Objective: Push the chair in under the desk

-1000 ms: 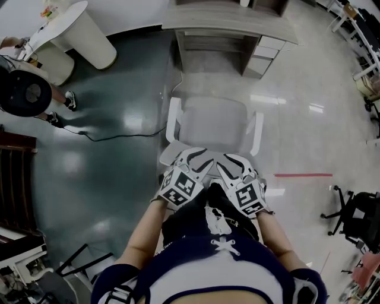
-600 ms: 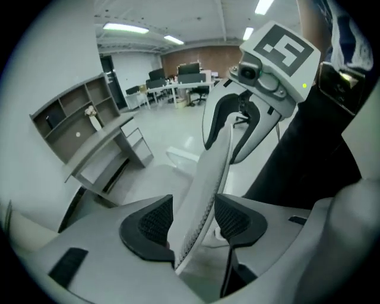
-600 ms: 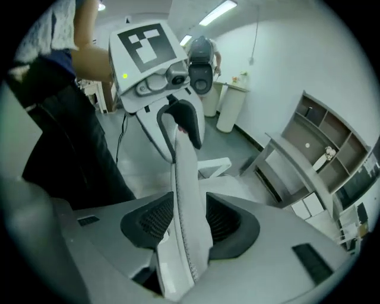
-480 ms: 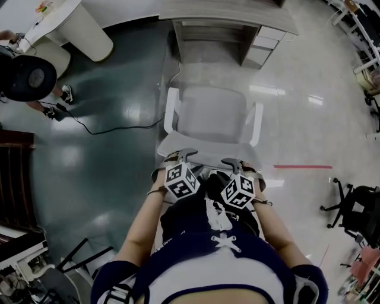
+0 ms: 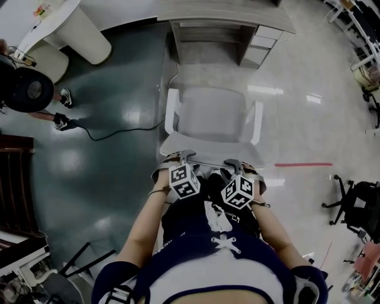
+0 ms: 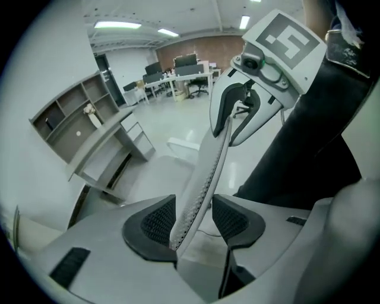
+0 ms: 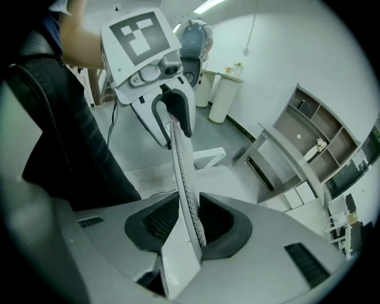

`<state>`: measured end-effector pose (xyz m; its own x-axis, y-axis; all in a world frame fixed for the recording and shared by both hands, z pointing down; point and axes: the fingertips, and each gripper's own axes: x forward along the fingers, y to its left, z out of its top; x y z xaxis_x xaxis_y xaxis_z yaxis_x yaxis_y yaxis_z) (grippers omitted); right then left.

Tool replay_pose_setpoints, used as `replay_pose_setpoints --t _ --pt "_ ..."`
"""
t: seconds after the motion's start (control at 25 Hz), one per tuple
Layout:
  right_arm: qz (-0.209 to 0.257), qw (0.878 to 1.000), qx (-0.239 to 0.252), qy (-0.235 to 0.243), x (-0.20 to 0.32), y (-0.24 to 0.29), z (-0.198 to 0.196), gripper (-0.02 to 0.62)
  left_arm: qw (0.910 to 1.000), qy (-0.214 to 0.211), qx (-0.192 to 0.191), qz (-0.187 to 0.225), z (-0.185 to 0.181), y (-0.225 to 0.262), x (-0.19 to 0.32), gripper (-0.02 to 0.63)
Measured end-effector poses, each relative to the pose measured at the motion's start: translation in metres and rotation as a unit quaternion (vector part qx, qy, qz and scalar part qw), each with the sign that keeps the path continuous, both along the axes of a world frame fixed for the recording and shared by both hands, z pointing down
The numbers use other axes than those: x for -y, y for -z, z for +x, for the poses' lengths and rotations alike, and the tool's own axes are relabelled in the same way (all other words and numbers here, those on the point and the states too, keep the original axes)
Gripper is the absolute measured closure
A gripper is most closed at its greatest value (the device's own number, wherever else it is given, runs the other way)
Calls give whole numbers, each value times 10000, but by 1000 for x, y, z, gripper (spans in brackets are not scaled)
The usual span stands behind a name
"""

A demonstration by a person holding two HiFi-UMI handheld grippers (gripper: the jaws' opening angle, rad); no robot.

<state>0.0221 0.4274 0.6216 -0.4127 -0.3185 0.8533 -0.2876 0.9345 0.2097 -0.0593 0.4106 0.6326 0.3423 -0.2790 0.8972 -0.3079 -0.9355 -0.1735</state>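
Note:
A white chair [image 5: 211, 116] stands on the floor in front of the grey desk [image 5: 225, 13], its seat facing the desk's knee space. The backrest's top edge [image 5: 208, 153] is nearest me. My left gripper [image 5: 185, 156] straddles that edge on the left; in the left gripper view [image 6: 193, 222] the mesh backrest [image 6: 211, 166] runs between closing jaws with a gap beside the pads. My right gripper [image 5: 233, 163] straddles it on the right; in the right gripper view [image 7: 189, 222] its closing pads lie against the backrest [image 7: 181, 160].
A drawer unit [image 5: 258, 53] fills the desk's right side. White round pedestals [image 5: 83, 29] and a person's feet [image 5: 62, 98] are at the far left, with a cable [image 5: 119, 132] across the dark floor. A black office chair [image 5: 356, 208] and a red tape line [image 5: 303, 164] lie right.
Both grippers have turned from lying flat over the backrest to standing with their jaws down over its top edge. The chair sits slightly farther from me in the view.

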Motion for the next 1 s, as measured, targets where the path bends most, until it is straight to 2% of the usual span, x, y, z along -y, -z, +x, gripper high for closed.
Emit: replay_pose_setpoints --t 0.36,0.68,1.0 --pt "269 9993 120 -220 18 1 -1 494 9991 27 -66 424 -3 -3 20 410" --pt "344 9985 146 -407 68 1 -9 494 9980 -7 32 633 -11 -6 70 410" --pt "271 9974 194 -639 121 1 4 486 9953 -6 31 970 -1 -4 118 417"
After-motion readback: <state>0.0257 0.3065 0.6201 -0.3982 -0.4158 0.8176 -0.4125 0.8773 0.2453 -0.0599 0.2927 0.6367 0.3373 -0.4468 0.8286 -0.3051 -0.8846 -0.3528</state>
